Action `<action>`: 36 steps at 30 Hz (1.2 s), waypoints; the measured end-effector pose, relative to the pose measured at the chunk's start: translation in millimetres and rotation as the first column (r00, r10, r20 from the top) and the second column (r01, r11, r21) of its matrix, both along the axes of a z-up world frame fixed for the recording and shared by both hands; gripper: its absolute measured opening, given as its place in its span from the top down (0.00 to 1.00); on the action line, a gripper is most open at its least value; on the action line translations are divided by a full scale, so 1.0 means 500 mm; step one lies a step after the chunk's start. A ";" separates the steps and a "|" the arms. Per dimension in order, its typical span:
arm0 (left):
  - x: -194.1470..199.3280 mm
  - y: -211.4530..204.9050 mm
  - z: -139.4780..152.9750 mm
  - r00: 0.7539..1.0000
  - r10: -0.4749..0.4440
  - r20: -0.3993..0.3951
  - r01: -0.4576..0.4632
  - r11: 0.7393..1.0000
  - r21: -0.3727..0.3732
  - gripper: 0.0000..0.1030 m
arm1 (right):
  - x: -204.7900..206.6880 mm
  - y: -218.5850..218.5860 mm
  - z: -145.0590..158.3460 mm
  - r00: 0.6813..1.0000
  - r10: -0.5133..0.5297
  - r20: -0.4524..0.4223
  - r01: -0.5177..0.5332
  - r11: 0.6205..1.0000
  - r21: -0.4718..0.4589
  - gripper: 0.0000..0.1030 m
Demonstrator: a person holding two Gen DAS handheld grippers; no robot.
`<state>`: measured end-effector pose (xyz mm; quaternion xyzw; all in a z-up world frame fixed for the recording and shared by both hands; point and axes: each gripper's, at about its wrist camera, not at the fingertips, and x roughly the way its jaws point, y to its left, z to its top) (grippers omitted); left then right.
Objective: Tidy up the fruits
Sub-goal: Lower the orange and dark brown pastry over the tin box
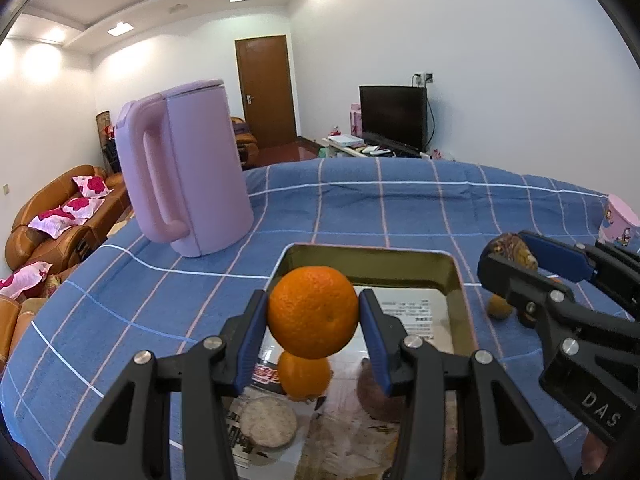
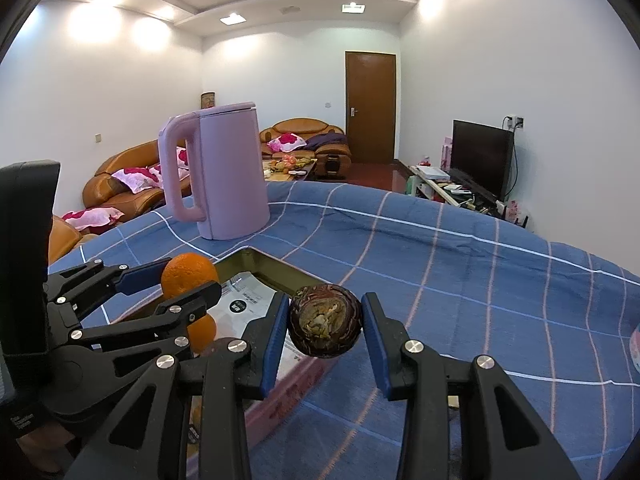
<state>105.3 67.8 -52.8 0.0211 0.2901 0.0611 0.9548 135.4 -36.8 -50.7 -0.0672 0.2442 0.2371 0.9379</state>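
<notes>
A round orange hangs above a shiny gold tin, with my left gripper shut on it between blue pads. Directly under it in the tin is a smaller orange shape; I cannot tell whether it is a second orange or a reflection. My right gripper is shut on a dark brown wrinkled fruit, over the tin's right side. Each view shows the other gripper: the right gripper with its brown fruit, and the left gripper with the orange.
A tall pink kettle stands on the blue checked cloth behind and left of the tin. A small brown fruit lies on the cloth right of the tin. A pink box sits at the far right edge.
</notes>
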 end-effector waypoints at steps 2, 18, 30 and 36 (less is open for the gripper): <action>0.003 0.007 -0.001 1.000 0.004 -0.005 -0.004 1.000 0.001 0.54 | 0.005 0.011 -0.003 1.000 0.007 -0.003 -0.007 1.000 -0.005 0.62; 0.046 0.032 -0.015 0.996 0.004 -0.093 -0.002 1.000 0.020 0.54 | 0.041 0.056 -0.038 0.998 0.032 -0.059 -0.035 0.999 -0.040 0.62; 0.058 0.031 -0.025 0.991 0.018 -0.131 -0.015 1.000 0.027 0.53 | 0.059 0.073 -0.059 0.993 0.047 -0.106 -0.054 0.997 -0.057 0.62; 0.058 0.026 -0.024 0.991 0.024 -0.132 -0.018 0.999 0.048 0.52 | 0.061 0.070 -0.060 0.992 0.048 -0.113 -0.054 0.997 -0.051 0.61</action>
